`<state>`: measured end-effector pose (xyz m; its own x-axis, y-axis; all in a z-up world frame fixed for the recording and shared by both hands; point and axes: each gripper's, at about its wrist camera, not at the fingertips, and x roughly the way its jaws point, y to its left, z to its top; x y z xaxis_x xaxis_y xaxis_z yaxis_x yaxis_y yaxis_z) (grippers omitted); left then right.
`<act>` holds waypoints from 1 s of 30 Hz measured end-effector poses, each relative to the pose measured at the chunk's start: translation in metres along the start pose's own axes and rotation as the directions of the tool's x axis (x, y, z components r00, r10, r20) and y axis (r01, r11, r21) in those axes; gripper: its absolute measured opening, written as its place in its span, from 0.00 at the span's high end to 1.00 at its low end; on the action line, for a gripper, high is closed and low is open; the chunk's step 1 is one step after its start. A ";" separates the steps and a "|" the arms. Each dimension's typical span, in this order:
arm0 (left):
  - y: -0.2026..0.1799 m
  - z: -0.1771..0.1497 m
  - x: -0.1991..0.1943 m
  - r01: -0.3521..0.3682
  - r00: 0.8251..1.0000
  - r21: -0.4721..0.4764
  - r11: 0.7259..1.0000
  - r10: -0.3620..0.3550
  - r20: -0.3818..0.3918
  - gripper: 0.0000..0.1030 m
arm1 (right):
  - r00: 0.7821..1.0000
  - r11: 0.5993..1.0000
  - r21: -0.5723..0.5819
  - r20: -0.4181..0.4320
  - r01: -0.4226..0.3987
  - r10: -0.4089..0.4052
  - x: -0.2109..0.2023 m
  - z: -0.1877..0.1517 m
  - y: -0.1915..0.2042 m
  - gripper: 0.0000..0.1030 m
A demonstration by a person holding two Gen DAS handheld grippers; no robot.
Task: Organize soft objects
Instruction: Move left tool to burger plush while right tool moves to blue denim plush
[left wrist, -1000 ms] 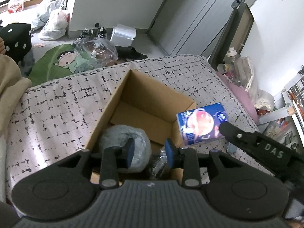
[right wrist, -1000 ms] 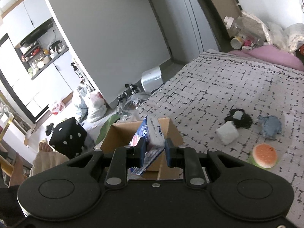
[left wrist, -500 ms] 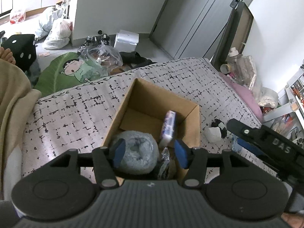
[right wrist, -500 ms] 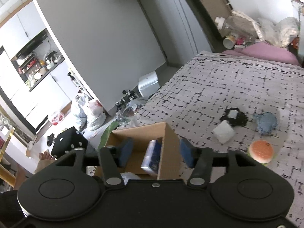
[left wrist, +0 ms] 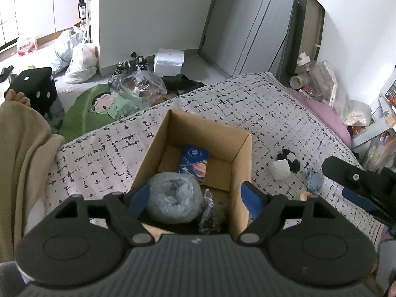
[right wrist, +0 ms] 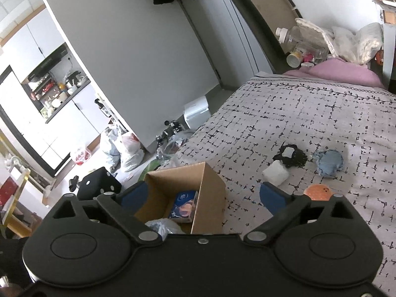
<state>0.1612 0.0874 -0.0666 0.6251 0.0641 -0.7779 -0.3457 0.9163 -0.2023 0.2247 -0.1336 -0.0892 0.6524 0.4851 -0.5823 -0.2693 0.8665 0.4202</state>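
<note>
- Right wrist view showed the right gripper spread and empty; the left gripper gaped too.
- White foam block on the bed looked light and squashy: pinch it gently across its middle.

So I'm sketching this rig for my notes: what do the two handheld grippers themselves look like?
Both match: the left gripper and the right gripper have matte black bodies with ribbed tops, two round discs, silver pivot screws and blue-padded jaws. No cables or sleeves are visible.
</note>
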 end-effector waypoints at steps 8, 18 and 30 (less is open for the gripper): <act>-0.024 -0.003 -0.009 -0.023 1.000 0.035 0.999 0.022 0.019 0.14 | 1.000 0.999 0.017 0.001 -0.032 0.032 -0.016 0.008 -0.022 0.00; -0.053 -0.003 -0.014 -0.030 0.998 0.054 0.998 0.027 0.059 0.00 | 0.999 0.997 0.074 -0.014 -0.034 0.035 -0.031 0.017 -0.057 0.00; -0.080 0.002 -0.017 0.022 0.995 0.056 0.998 -0.027 0.095 0.00 | 0.999 0.981 0.191 -0.026 0.036 -0.032 -0.041 0.024 -0.104 0.00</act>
<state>0.1799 0.0137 -0.0358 0.6980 0.0768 -0.7120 -0.2927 0.9380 -0.1858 0.2425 -0.2464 -0.0923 0.6420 0.4604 -0.6131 -0.1052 0.8450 0.5243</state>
